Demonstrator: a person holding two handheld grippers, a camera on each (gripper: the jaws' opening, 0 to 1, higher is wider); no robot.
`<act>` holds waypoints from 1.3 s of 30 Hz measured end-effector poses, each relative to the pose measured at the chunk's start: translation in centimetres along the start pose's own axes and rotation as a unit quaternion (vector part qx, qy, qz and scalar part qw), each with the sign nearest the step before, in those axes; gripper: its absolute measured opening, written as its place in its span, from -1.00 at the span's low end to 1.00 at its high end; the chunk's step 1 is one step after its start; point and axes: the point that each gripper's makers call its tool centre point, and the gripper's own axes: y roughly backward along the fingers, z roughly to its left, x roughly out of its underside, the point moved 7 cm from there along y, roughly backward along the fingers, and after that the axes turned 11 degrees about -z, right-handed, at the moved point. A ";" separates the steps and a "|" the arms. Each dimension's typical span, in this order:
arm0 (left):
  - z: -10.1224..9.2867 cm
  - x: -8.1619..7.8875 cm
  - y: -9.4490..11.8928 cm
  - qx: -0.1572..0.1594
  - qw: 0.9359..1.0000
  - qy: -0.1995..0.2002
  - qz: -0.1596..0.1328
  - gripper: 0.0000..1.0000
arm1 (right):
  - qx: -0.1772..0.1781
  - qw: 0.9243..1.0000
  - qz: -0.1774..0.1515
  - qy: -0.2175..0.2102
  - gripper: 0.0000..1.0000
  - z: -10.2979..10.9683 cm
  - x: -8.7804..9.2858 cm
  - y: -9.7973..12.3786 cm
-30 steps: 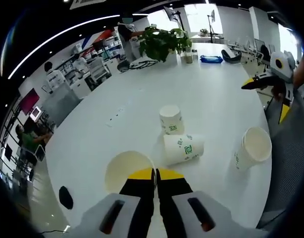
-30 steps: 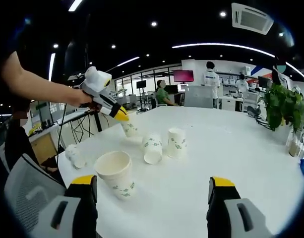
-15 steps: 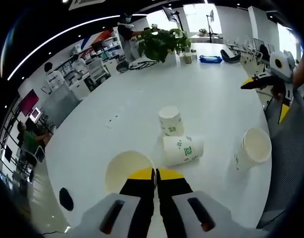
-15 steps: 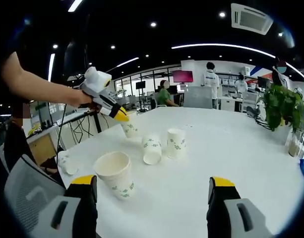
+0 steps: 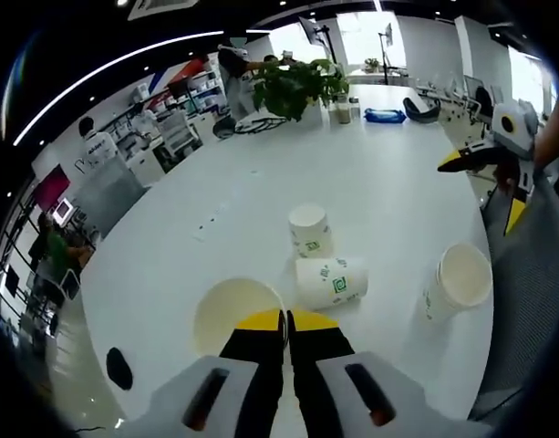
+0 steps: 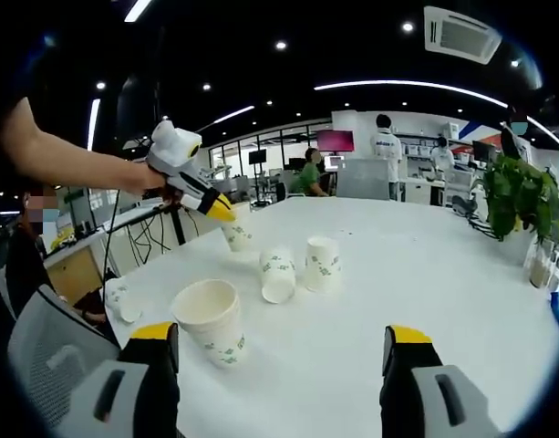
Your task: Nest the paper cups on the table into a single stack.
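Four paper cups are seen on or above the white table (image 5: 388, 164), all white with a green printed logo whose writing is too small to be read. In the left gripper view a held cup (image 5: 235, 315) is clamped by its rim between the closed yellow-tipped jaws of the left gripper (image 5: 284, 321), mouth turned toward the camera. Just beyond it a tipped cup (image 5: 332, 282) lies on its side, and an inverted cup (image 5: 310, 230) stands bottom-up just behind that, the two close together and possibly touching. An upright cup (image 5: 455, 281) stands apart near the table edge, mouth open. In the right gripper view the same upright cup (image 6: 211, 318) is seen nearest, with the tipped cup (image 6: 278, 275) and the inverted cup (image 6: 322, 265) side by side behind it, and the held cup (image 6: 236, 234) is seen hanging from the left gripper (image 6: 220, 211) above the table, gripped by a person's hand (image 6: 144, 177). The jaws of the right gripper (image 6: 284, 351) are set wide apart with nothing between them, above the near part of the table (image 6: 425, 274). A potted plant (image 5: 297, 80) and a blue object (image 5: 388, 114) are seen at the far end of the table, a grey chair (image 6: 51, 347) beside its edge, and people at desks in the office behind.
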 end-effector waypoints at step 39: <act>-9.9 -7.1 2.7 0.273 0.955 0.036 -0.111 -1.00 | -0.002 1.000 0.003 -0.002 0.86 0.4 -0.1 0.0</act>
